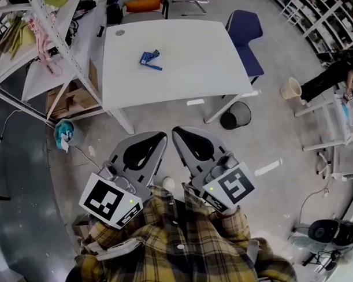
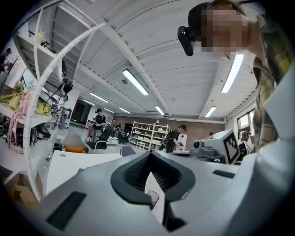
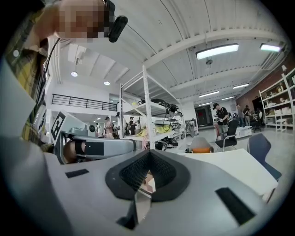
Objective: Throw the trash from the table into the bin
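Left gripper [image 1: 158, 136]: shut tip to tip, nothing between the pads. Right gripper [image 1: 178, 133]: likewise closed and empty (confirmed in its own view, tips meeting at the apex). Trash [image 1: 150, 58]: small crumpled blue piece on the white table [image 1: 180, 79], well ahead of both claws, a little toward the left claw's side, untouched. Bin [image 1: 236, 114]: black, round, on the floor ahead and to the right of the right claw, just beside the table's near right corner, nearer to the claws than the trash. Step in hand, by judgement: approach only, nothing picked up yet. To do it well: close in on the table edge first, open one claw wide before reaching, come in low and level with a pad on each side of the blue piece, clamp on its bulk rather than its thin end, then carry back to the bin and let go directly over the mouth. Hard to make out: identity of the blue piece, wrapper or packet, too small to tell; any further scraps on the table; grey disc [image 1: 120, 32] near the far left corner, probably a fitting. Bin contents not visible. No trash to be found in the right gripper view.
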Demonstrator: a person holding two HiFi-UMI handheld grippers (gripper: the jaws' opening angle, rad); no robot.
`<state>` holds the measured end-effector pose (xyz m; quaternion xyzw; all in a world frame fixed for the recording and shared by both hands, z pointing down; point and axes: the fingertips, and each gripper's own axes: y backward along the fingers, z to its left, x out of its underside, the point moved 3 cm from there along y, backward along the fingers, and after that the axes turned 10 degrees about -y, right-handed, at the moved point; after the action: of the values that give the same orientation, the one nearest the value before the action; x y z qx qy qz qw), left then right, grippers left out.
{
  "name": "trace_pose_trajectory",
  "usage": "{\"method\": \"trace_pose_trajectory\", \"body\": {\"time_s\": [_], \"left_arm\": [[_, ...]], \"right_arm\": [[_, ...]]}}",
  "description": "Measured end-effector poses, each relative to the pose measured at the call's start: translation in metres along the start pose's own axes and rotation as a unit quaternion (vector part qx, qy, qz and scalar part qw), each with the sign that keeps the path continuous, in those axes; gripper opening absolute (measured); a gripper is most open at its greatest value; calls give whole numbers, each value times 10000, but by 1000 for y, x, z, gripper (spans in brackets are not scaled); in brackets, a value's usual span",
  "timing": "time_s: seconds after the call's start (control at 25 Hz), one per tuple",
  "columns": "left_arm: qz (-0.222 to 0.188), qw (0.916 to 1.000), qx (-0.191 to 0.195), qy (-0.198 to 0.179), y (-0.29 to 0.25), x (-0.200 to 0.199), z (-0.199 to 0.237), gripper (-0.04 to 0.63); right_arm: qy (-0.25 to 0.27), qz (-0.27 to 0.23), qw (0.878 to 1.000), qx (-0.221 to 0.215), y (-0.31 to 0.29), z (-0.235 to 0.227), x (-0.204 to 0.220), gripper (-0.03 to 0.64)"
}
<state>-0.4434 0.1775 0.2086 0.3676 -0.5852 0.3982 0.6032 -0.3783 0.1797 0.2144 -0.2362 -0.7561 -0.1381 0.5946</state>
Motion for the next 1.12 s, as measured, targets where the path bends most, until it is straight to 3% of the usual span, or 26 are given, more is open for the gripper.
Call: {"method": "trace_pose_trajectory", "body": {"time_s": [0.24, 0.4, 0.64, 1.12], "left_arm": [[-16, 10000, -63, -29, -6, 0, -14, 9], [-19, 9999, -98, -74, -7, 2, -31, 8], [60, 9997, -241, -34, -4, 6, -53, 8], [50, 9994, -326, 47, -29, 14, 18, 8]], "right_arm": [[2, 22, 10000, 9, 17, -7, 1, -2], [-156, -166, 9995, -232, 30, -3, -1, -2], [-193, 21, 9997, -178, 59, -7, 8, -2], [-253, 244, 9993, -104, -2, -47, 16, -2]]}}
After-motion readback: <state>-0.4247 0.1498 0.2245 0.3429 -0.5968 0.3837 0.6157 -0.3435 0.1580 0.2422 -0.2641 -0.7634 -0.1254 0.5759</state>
